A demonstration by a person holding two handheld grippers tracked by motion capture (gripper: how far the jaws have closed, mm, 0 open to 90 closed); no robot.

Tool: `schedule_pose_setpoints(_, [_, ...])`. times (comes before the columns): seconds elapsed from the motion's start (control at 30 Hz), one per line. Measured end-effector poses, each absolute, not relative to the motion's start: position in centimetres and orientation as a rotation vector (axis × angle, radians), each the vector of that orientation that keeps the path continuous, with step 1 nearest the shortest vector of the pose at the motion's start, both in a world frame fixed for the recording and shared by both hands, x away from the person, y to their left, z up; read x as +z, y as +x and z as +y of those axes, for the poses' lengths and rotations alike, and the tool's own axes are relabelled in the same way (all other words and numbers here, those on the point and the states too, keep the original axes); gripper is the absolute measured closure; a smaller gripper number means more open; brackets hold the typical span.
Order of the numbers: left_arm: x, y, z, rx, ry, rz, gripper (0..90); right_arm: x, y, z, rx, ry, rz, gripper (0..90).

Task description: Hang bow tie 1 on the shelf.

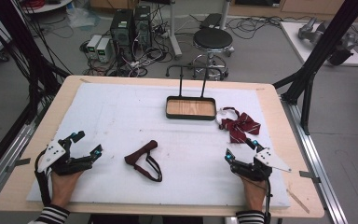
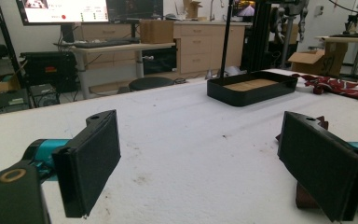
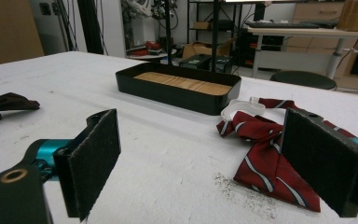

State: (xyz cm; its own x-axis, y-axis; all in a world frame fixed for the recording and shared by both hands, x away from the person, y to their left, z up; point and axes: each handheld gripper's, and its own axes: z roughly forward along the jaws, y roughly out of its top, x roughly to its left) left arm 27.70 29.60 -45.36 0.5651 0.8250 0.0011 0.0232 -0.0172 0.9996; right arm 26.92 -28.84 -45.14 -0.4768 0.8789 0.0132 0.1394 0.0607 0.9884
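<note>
Both tools are parked low at the near edge of the worktop (image 1: 270,93), jaws spread wide and nothing gripped in either. Left tool (image 1: 87,143) is seen at the near left corner, held from behind by a hand (image 1: 64,184) in a striped sleeve; through its own camera, bare white padding is framed between the two black pads (image 2: 93,161), with a dark red bit peeking out just behind the right-hand pad. Right tool (image 1: 239,150) is held at the near right, and the striped maroon bow tie (image 1: 240,125) is found just ahead of it, partly tucked behind its right pad (image 3: 324,161) in the right gripper view. A white strap loop (image 3: 242,108) is attached to the bow tie on the side toward the tray. Black tray with a wooden floor (image 1: 190,108) is set toward the far middle, empty, right beside the bow tie. Second piece, a dark maroon one with a black strap (image 1: 143,160), is left lying between the two tools, closer to the left one. Some dark crumbs are scattered on the padding near the bow tie.
</note>
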Motion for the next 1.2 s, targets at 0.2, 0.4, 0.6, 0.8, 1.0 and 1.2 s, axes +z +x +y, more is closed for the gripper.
schedule_pose_setpoints(0.2, [-45.4, 27.7, 29.6, 0.749, 1.462, 0.768, 13.3, -45.1, 26.9, -28.8, 1.469, 1.035, 1.695, 11.5])
schedule_pose_setpoints(0.4, [-45.4, 27.7, 29.6, 0.75, 1.463, 0.766, 13.3, -45.1, 27.0, -28.7, 1.449, 1.026, 1.717, 11.5])
schedule_pose_setpoints(0.6, [-45.4, 27.7, 29.6, 0.75, 1.46, 0.767, 13.3, -45.1, 27.1, -28.7, 1.443, 1.035, 1.72, 11.5])
schedule_pose_setpoints(0.8, [-45.4, 27.8, 29.6, 0.75, 1.46, 0.775, 13.5, -45.0, 27.3, -28.7, 1.45, 1.058, 1.751, 11.5])
schedule_pose_setpoints(1.0, [-45.4, 27.7, 29.6, 0.75, 1.461, 0.775, 13.5, -44.7, 27.7, -29.0, 1.431, 1.086, 1.799, 11.5])
schedule_pose_setpoints(1.2, [-45.4, 27.7, 29.6, 0.749, 1.459, 0.776, 13.5, -43.2, 28.2, -29.7, 1.426, 1.088, 1.821, 11.5])
